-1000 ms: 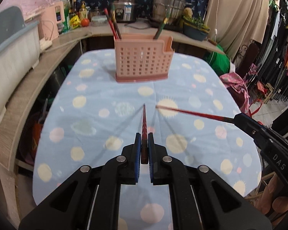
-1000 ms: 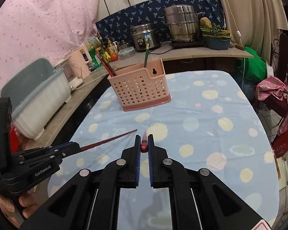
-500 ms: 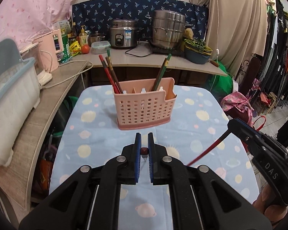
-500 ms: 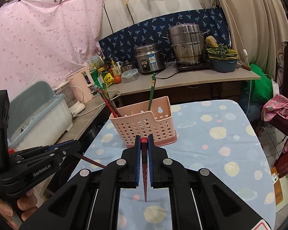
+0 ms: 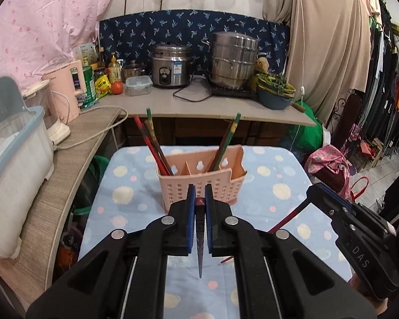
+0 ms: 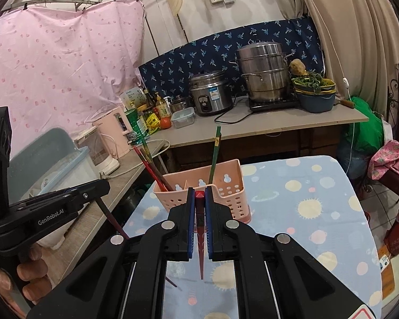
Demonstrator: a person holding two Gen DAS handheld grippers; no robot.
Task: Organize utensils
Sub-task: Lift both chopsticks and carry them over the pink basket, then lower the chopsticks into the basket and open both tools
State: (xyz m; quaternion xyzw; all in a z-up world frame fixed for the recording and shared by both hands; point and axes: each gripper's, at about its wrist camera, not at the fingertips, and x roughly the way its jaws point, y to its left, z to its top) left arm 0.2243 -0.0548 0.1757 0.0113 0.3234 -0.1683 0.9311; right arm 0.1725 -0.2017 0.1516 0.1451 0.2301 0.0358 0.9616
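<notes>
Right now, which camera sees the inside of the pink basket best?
The left wrist view: it looks down into the pink basket, showing its dividers and chopsticks in both end compartments. The right wrist view sees it lower, its front partly behind the right gripper.

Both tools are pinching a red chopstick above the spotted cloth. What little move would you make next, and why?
Probably carry the left tool forward over the pink basket and lower its chopstick, thin tip down, into the left compartment. That is where the other red chopsticks stand, while the green ones lean in a compartment further right. The right tool could follow.
</notes>
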